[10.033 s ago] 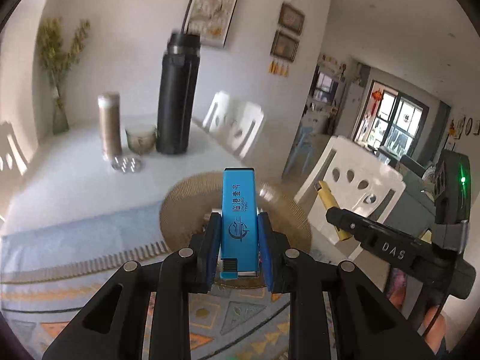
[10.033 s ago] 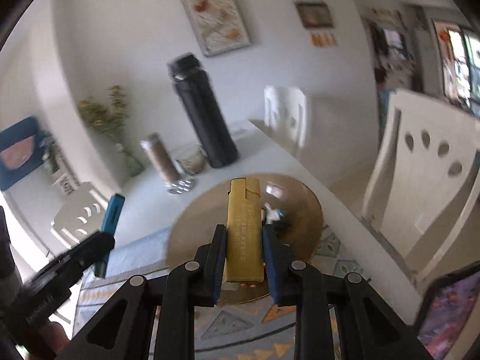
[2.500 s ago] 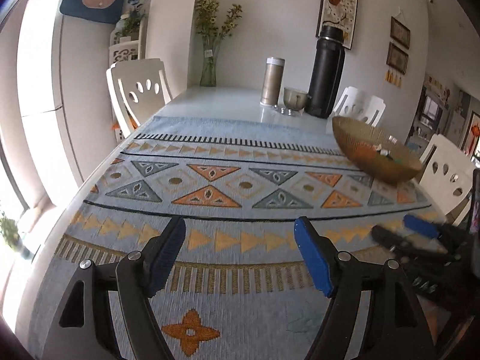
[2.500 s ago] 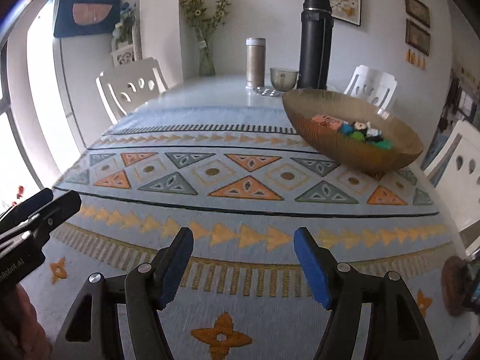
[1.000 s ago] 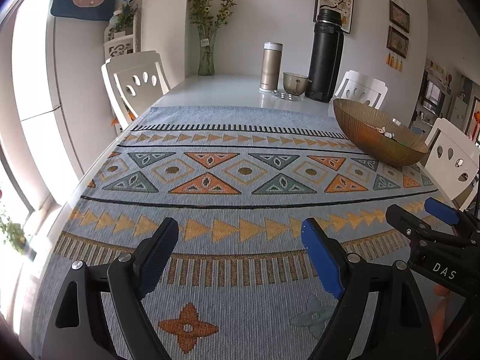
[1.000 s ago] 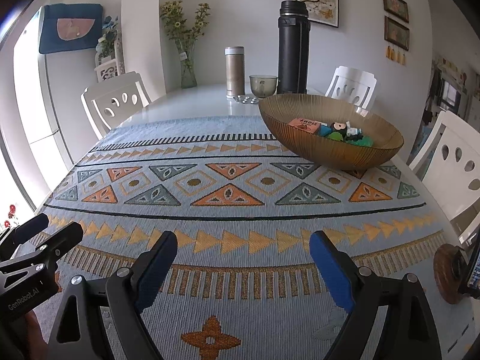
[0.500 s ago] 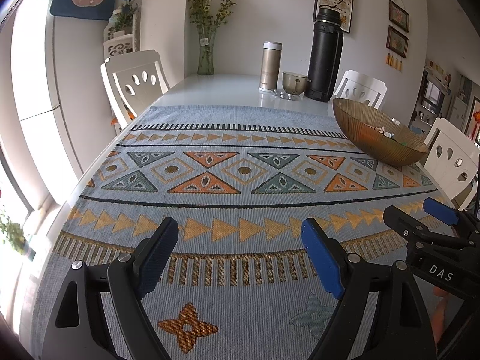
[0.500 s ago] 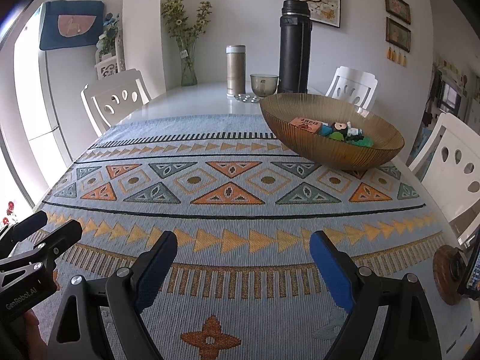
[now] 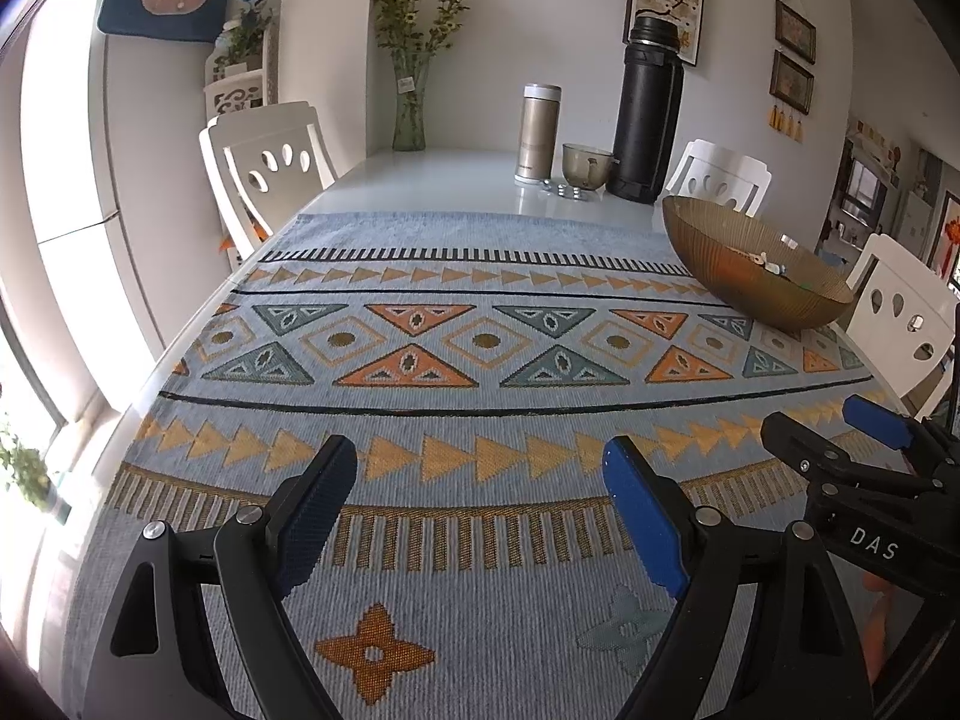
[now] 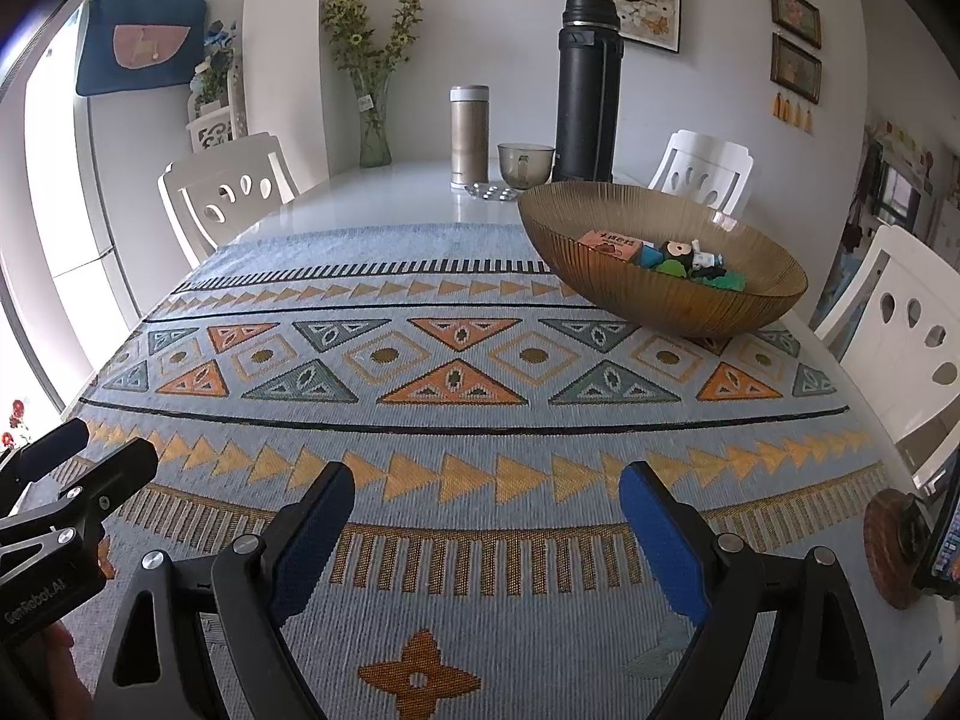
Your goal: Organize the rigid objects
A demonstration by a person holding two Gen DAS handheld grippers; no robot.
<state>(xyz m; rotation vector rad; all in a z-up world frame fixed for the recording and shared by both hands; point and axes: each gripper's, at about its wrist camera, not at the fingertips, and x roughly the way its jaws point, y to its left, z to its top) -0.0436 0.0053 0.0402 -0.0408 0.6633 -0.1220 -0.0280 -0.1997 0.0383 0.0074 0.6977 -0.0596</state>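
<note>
An amber ribbed bowl (image 10: pixel 648 294) stands at the far right of the patterned cloth; it also shows in the left wrist view (image 9: pixel 744 276). Inside it lie an orange box (image 10: pixel 609 245) and several small toys (image 10: pixel 696 267). My left gripper (image 9: pixel 480 510) is open and empty, low over the cloth's near edge. My right gripper (image 10: pixel 483 531) is open and empty, also low over the near edge, well short of the bowl. Each gripper shows at the side of the other's view: the right one (image 9: pixel 840 438) and the left one (image 10: pixel 78 450).
A black thermos (image 10: pixel 588 96), a gold flask (image 10: pixel 470 135), a glass cup (image 10: pixel 525 165) and a vase of flowers (image 10: pixel 375 120) stand at the table's far end. White chairs (image 10: pixel 222 192) ring the table. A phone on a stand (image 10: pixel 942 534) sits at the near right edge.
Ten seconds ago my left gripper held a blue box and my right a gold one over the bowl. Both now are empty and drawn back. Nothing moved in the last second.
</note>
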